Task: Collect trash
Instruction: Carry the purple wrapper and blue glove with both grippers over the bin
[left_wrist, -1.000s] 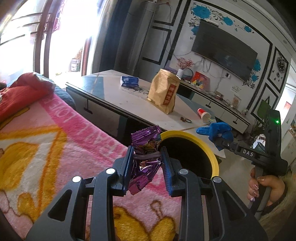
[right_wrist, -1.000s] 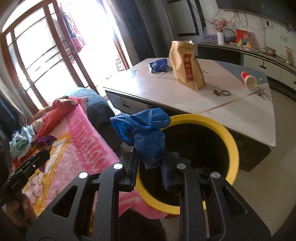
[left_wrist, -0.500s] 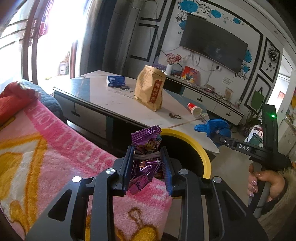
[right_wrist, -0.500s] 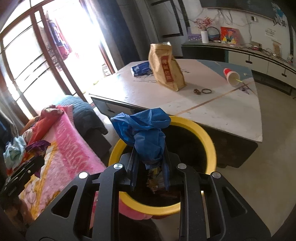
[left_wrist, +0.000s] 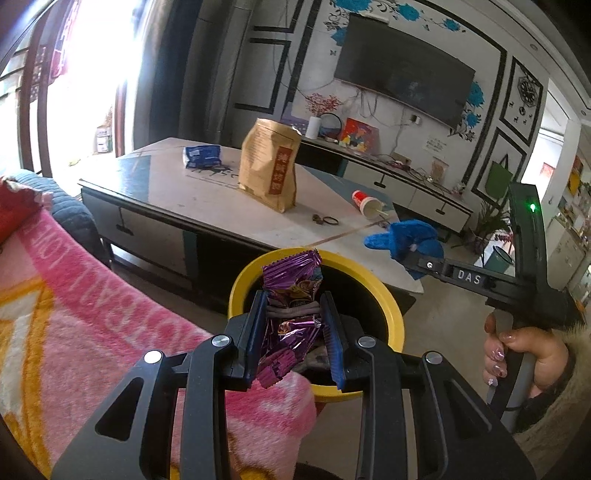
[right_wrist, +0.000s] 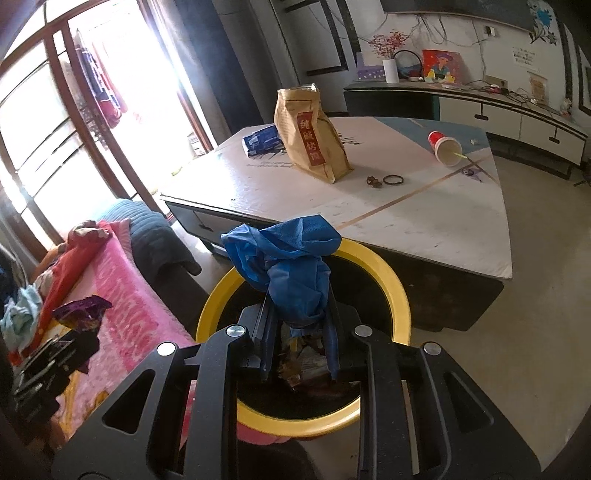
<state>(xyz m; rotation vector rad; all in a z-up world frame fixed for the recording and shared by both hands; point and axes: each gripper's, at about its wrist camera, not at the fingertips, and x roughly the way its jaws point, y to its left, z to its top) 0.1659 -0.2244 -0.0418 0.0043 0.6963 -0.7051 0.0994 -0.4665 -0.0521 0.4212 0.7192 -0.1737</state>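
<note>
My left gripper (left_wrist: 293, 334) is shut on a crumpled purple foil wrapper (left_wrist: 290, 291) and holds it at the near rim of a yellow-rimmed black trash bin (left_wrist: 395, 317). My right gripper (right_wrist: 297, 336) is shut on a crumpled blue plastic bag (right_wrist: 286, 258) and holds it over the bin's opening (right_wrist: 400, 295), where other trash lies at the bottom. The right gripper with the blue bag (left_wrist: 404, 238) also shows in the left wrist view, held by a hand. The left gripper with the purple wrapper (right_wrist: 81, 312) shows at the left of the right wrist view.
A pink blanket (left_wrist: 74, 314) covers the sofa left of the bin. Behind the bin a low table (right_wrist: 424, 221) holds a brown paper bag (right_wrist: 310, 133), a blue packet (right_wrist: 262, 140), a tipped red paper cup (right_wrist: 445, 147) and a hair tie (right_wrist: 392, 180).
Both grippers have moved closer to the bin: the purple wrapper now sits at its near rim and the blue bag hangs over its opening. Both stay shut on their loads.
</note>
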